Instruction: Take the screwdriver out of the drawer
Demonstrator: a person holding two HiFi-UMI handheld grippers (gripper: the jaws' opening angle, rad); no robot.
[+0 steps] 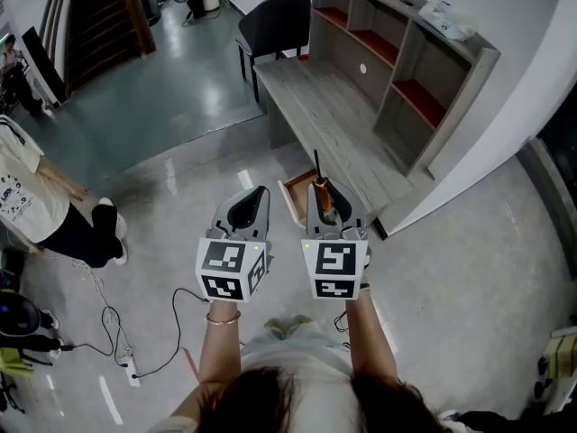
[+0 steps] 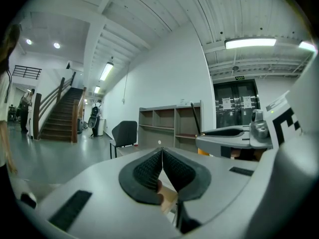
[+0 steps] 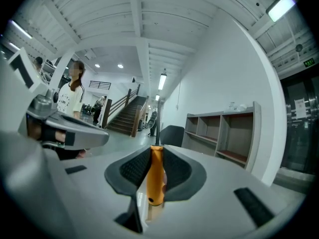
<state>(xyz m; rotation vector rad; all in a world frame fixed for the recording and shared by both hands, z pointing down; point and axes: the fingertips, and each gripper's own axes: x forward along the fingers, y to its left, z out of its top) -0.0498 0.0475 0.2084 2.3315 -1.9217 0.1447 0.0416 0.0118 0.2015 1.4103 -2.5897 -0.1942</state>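
The screwdriver (image 1: 321,188) has an orange handle (image 3: 156,176) and a dark shaft that points forward. My right gripper (image 1: 324,213) is shut on its handle, which stands between the black pads (image 3: 177,172). It is held in the air above the floor, in front of the open drawer (image 1: 295,197) of the grey desk (image 1: 334,120). My left gripper (image 1: 248,207) hangs beside it at the same height. Its pads (image 2: 147,171) meet with nothing between them. In the left gripper view the right gripper (image 2: 234,135) shows at the right.
A black chair (image 1: 275,27) stands at the desk's far end. A grey shelf unit (image 1: 397,57) lines the white wall. A person (image 1: 32,197) stands at the left. Cables and a power strip (image 1: 126,361) lie on the floor at lower left. A staircase (image 1: 104,16) rises beyond.
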